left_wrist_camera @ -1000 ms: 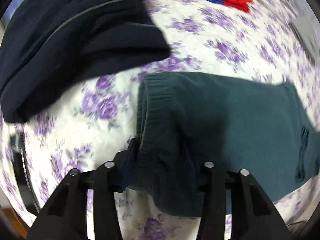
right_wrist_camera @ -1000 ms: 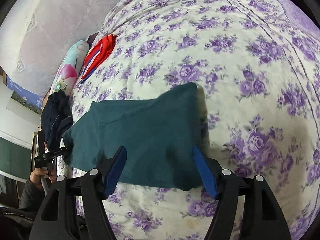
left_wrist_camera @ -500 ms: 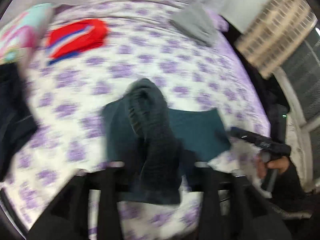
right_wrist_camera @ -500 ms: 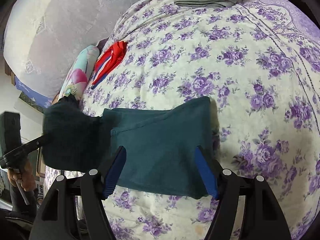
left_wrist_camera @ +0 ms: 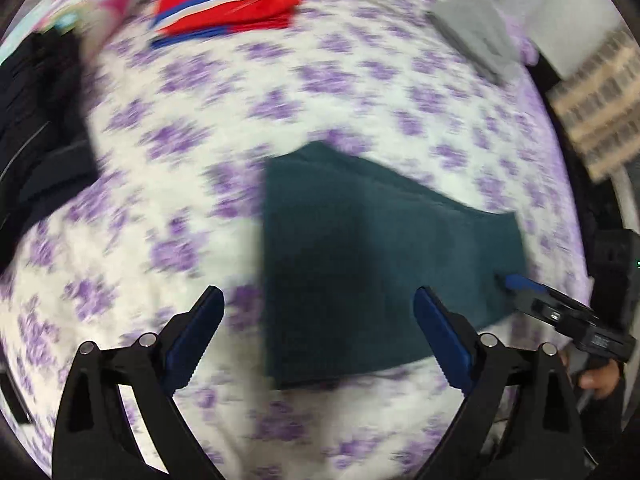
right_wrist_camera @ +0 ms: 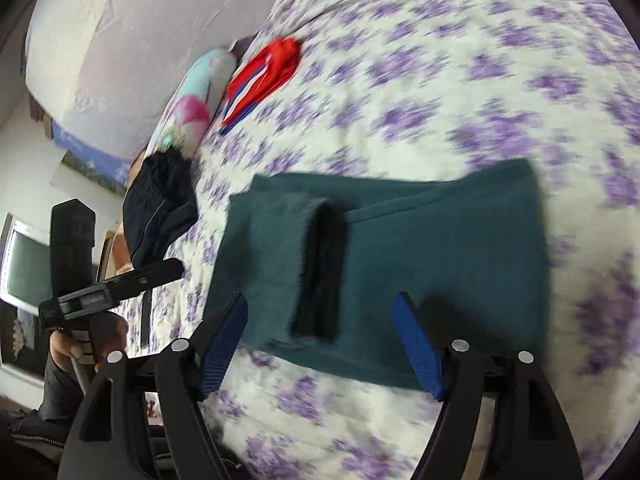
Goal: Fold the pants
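The teal pants (left_wrist_camera: 380, 264) lie folded flat on the floral bed sheet (left_wrist_camera: 280, 80). In the right wrist view the pants (right_wrist_camera: 440, 248) have a leg end folded back on top, its dark ribbed cuff (right_wrist_camera: 320, 272) loose. My left gripper (left_wrist_camera: 316, 296) hangs above the pants' left part, jaws opening wide, nothing pressed between them. My right gripper (right_wrist_camera: 320, 302) hovers over the cuff at the near edge, jaws also opening, with no cloth pinched. The right gripper's blue fingertip (left_wrist_camera: 518, 280) shows at the pants' right corner in the left wrist view.
A red, white and blue garment (left_wrist_camera: 228, 4) lies at the far side, a dark navy garment (left_wrist_camera: 36, 128) at the left, a folded grey one (left_wrist_camera: 476, 32) far right. A flowered pillow (right_wrist_camera: 192, 100) lies by the wall. A hand (right_wrist_camera: 80, 344) holds the left gripper's handle.
My left gripper carried the cuffed leg end across, let it go on top of the pants, then opened and lifted away. My right gripper shifted a little and widened.
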The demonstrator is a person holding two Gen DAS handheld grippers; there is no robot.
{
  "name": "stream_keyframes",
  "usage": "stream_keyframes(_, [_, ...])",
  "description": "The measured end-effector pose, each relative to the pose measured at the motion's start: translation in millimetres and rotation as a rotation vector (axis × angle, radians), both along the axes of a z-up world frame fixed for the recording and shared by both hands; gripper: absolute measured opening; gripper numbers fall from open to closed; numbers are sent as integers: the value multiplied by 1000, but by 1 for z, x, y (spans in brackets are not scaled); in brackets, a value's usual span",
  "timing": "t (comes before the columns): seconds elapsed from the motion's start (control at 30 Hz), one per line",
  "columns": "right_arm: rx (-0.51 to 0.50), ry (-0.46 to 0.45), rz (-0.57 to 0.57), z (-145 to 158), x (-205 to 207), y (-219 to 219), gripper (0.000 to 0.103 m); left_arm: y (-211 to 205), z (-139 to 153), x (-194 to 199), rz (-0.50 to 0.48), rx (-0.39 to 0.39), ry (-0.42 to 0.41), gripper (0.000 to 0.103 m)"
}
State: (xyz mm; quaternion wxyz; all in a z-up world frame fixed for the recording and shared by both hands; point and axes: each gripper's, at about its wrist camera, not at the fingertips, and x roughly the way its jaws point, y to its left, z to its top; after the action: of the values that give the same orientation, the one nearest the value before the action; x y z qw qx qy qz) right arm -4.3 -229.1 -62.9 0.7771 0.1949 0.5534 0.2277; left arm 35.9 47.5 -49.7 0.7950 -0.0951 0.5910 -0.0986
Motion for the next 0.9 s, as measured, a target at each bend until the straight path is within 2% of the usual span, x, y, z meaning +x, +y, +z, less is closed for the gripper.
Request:
stream_keyframes(0.1, [-29, 25, 25, -11, 7, 24, 77, 19, -19, -3, 95, 3, 55, 92])
stream_keyframes(0.17, [-71, 55, 48, -22, 10, 42, 73, 20, -30, -3, 103, 0, 83, 91])
stream_keyframes(0.2, [-104, 66, 49, -27, 11, 49, 61, 20, -35, -5, 103, 9, 93, 91])
stream_keyframes(0.23, [-114, 65, 49, -29, 11, 54, 45, 19, -39, -6, 96, 20, 98, 91])
stream_keyframes(0.27, [-128, 61, 46, -29, 11, 56, 40, 18, -43, -7, 87, 32, 104, 91])
stream_keyframes(0.33, [-153, 63, 49, -31, 12, 60, 21, 13, -51, -9, 68, 70, 130, 91])
stream_keyframes(0.43, [-94, 55, 43, -25, 13, 54, 12, 10, -67, -9, 47, 75, 187, 93])
stream_keyframes(0.53, [-21, -24, 74, 5, 5, 51, 12, 11, -53, -7, 52, 47, 186, 92])
stream_keyframes(0.63, [40, -151, 97, 54, -10, 37, 12, 17, -16, -7, 46, -6, 101, 91])
stream_keyframes(0.73, [40, -220, 67, 83, -20, 5, 12, 22, 10, -4, 56, -75, 38, 92])
stream_keyframes(0.83, [-73, -211, 5, 75, -23, -31, 12, 13, 7, 4, 55, -42, 43, 92])
stream_keyframes(0.87, [-106, -184, -20, 64, -20, -40, 12, 7, -1, 5, 50, -22, 59, 92])
stream_keyframes(0.9, [-189, -146, -49, 43, -17, -54, 12, -2, -9, 9, 45, -13, 77, 92])
